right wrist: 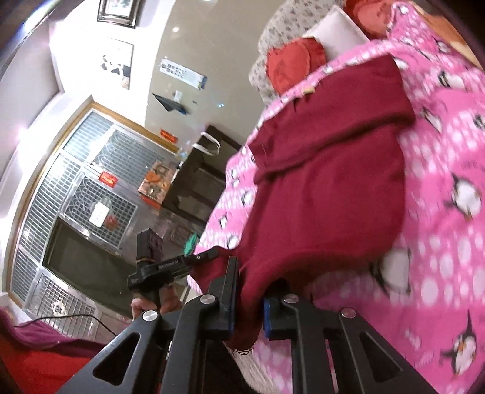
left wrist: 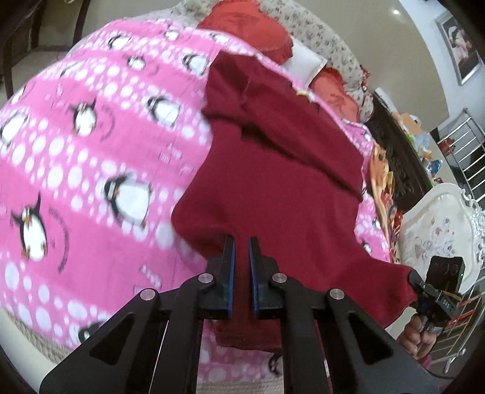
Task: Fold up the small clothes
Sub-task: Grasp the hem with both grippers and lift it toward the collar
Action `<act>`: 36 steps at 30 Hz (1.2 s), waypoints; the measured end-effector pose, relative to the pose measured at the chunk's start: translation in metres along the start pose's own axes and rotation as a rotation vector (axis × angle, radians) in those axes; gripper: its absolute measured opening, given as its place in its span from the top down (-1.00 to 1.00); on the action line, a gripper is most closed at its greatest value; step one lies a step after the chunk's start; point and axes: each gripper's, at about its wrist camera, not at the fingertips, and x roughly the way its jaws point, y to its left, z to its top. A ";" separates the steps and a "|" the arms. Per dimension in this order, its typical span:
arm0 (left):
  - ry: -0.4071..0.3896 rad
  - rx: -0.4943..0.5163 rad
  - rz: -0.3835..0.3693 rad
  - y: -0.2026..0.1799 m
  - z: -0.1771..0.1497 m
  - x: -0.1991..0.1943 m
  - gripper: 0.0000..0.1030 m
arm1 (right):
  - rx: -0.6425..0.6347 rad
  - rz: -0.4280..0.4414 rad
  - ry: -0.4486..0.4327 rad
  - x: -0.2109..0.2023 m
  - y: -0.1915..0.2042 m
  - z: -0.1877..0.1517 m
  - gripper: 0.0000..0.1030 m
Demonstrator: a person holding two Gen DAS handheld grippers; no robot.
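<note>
Both the left hand-held gripper (left wrist: 241, 247) and the right hand-held gripper (right wrist: 251, 283) are clamped on the near hem of the soft, limp maroon garment (left wrist: 272, 188), which lies ahead on the penguin blanket (left wrist: 91, 145), with cushions (left wrist: 251, 27) beyond, clear of the fold.

Even indoor light fills both fisheye views. Motion blur smears the penguin blanket (left wrist: 91, 157), while both views bend strongly at their dark rims. Glare whitens the wall (right wrist: 33, 91) at left.
</note>
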 end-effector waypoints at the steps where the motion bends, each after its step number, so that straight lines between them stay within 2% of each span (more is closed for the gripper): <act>1: -0.010 0.008 0.001 -0.002 0.004 -0.001 0.87 | -0.003 0.004 -0.009 0.001 0.001 0.005 0.77; 10: -0.077 0.013 0.005 -0.011 0.051 0.000 0.87 | -0.014 -0.011 -0.102 -0.004 -0.005 0.052 0.77; 15: -0.147 0.010 -0.008 -0.023 0.091 0.001 0.87 | -0.019 -0.026 -0.145 -0.002 -0.015 0.087 0.77; 21: -0.190 0.030 -0.030 -0.044 0.139 0.019 0.87 | -0.029 -0.061 -0.176 0.002 -0.026 0.127 0.77; 26: -0.201 0.032 -0.015 -0.054 0.172 0.036 0.87 | -0.037 -0.100 -0.181 0.011 -0.037 0.160 0.77; 31: -0.201 0.063 0.043 -0.061 0.202 0.060 0.87 | -0.041 -0.151 -0.168 0.026 -0.052 0.198 0.77; 36: -0.194 0.039 0.063 -0.056 0.222 0.084 0.87 | -0.020 -0.178 -0.174 0.039 -0.071 0.224 0.77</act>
